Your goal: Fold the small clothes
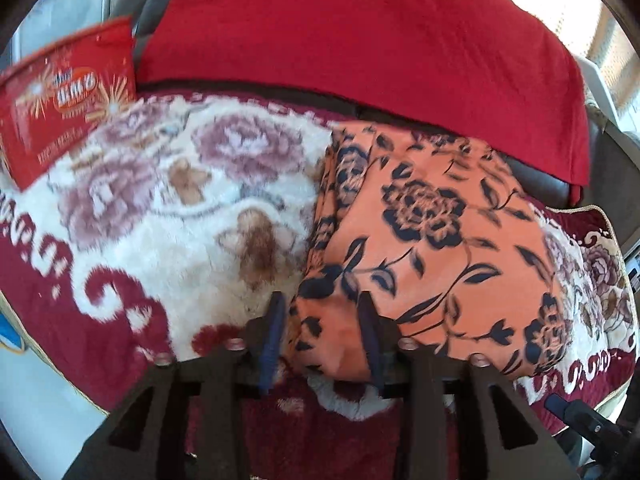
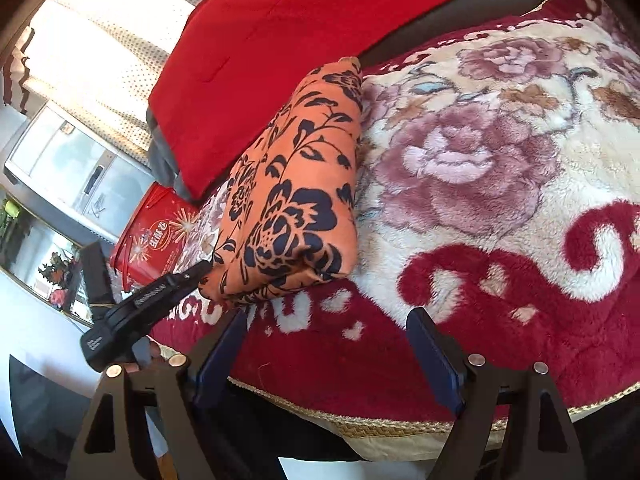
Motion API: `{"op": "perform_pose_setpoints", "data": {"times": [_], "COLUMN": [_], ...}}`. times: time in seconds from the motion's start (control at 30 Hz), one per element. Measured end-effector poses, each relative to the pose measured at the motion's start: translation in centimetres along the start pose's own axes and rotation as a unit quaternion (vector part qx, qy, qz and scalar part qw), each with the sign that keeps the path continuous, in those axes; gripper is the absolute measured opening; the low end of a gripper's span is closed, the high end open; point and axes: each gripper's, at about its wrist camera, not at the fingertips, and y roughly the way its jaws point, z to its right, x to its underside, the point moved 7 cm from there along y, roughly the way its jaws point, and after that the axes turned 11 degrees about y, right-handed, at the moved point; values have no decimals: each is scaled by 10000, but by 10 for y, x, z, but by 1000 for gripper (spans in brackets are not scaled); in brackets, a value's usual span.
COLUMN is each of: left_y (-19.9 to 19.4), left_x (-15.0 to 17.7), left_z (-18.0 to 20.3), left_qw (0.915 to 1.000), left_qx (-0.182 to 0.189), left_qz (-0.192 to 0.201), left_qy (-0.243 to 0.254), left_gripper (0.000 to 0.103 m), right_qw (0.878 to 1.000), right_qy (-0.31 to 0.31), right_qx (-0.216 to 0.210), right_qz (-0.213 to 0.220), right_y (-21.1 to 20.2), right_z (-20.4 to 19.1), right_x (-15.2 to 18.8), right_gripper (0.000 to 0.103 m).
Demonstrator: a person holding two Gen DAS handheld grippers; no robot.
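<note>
Now folded cloth btwn left gripper pads.

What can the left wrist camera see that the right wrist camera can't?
Only the left wrist view shows the left gripper's jaws from behind, with a corner of the orange cloth between them. Only the right wrist view shows the right gripper with nothing between its wide jaws, a curtain and a cabinet. Both show the orange cloth, the floral blanket, the red quilt and a red bag.
</note>
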Motion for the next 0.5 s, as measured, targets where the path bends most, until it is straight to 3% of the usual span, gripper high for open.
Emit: {"op": "perform_pose_setpoints", "data": {"times": [0.07,0.17,0.37,0.47,0.5], "left_y": [-7,-13,-19,15,35], "left_x": [-5,-13,-29,-18,-8], "left_z": [4,11,34,48,50], "left_qw": [9999,9997,9974,9979,9981], "left_qx": [-26,26,459,537,450], "left_qz": [158,245,552,157,-164], "left_qy": [55,82,82,312,390], "left_gripper": [57,58,66,66,66], "right_qw": [10000,10000,9998,9995,9995], "right_qy": [23,75,195,276,287], "right_qx": [8,14,-39,-128,-148], "right_qz": [19,42,21,-36,-74], "right_y": [0,-1,1,7,11], "right_z": [1,2,-2,-6,-6], "right_x": [-4,-10,-27,-45,-52], "right_gripper": [86,86,87,88,89]}}
